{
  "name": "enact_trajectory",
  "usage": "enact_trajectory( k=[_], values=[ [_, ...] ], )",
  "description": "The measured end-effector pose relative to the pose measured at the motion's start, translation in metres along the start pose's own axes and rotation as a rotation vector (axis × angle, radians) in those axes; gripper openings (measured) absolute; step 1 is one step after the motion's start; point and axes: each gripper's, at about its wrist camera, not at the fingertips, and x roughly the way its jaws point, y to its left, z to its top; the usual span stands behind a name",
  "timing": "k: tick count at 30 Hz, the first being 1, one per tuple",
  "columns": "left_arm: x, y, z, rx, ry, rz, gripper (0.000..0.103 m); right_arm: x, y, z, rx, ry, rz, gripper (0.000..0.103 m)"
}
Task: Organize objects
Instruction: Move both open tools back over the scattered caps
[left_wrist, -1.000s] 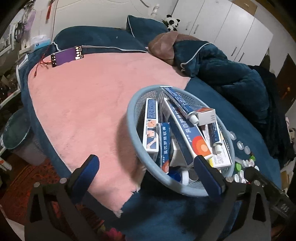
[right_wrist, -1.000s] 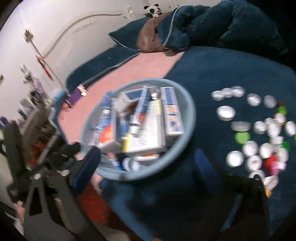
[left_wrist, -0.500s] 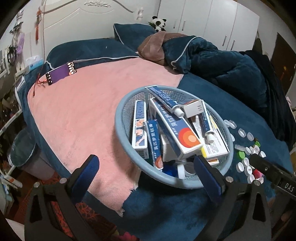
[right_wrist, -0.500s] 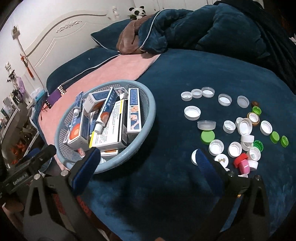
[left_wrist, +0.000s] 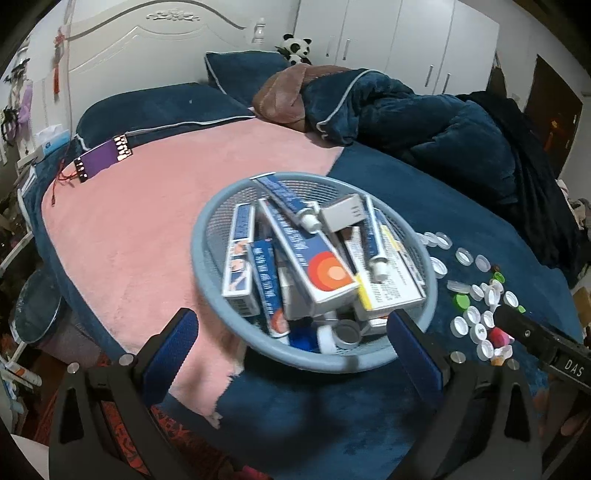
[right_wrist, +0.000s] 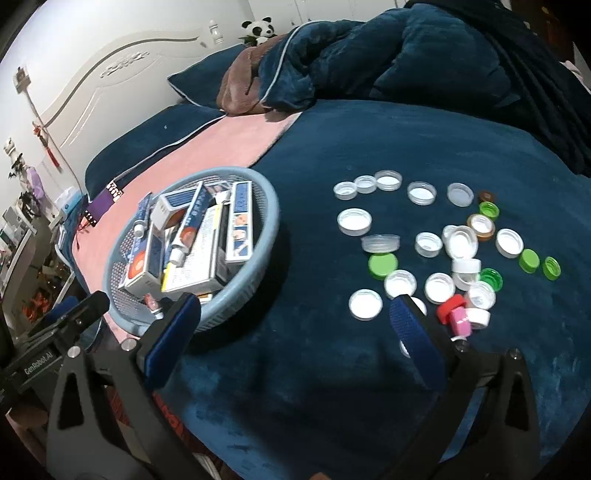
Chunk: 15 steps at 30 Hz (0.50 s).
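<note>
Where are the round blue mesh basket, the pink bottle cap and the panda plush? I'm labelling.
round blue mesh basket (left_wrist: 201, 254), left wrist view, left rim.
pink bottle cap (right_wrist: 459, 322), right wrist view, top.
panda plush (right_wrist: 257, 28), right wrist view, head.

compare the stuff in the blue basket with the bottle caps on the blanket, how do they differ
The boxes and tubes are long, printed, and piled overlapping inside the blue basket; the bottle caps are small, round, mostly white with some green, and scattered flat and loose on the dark blue blanket. Neither claw holds either.

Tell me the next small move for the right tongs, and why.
Probably ease the right tongs forward and right toward the nearest white bottle cap: both tongs are open and empty, the loose caps lie scattered on the blue blanket, and the basket sits to their left.
</note>
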Motion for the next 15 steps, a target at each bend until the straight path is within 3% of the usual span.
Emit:
enact_trajectory(
  k=[15],
  values=[
    [0.004,-0.065,-0.003,0.133,0.009,-0.068,0.102,-0.015,-0.07,-0.016,0.119,0.011,-0.094,0.103]
  ],
)
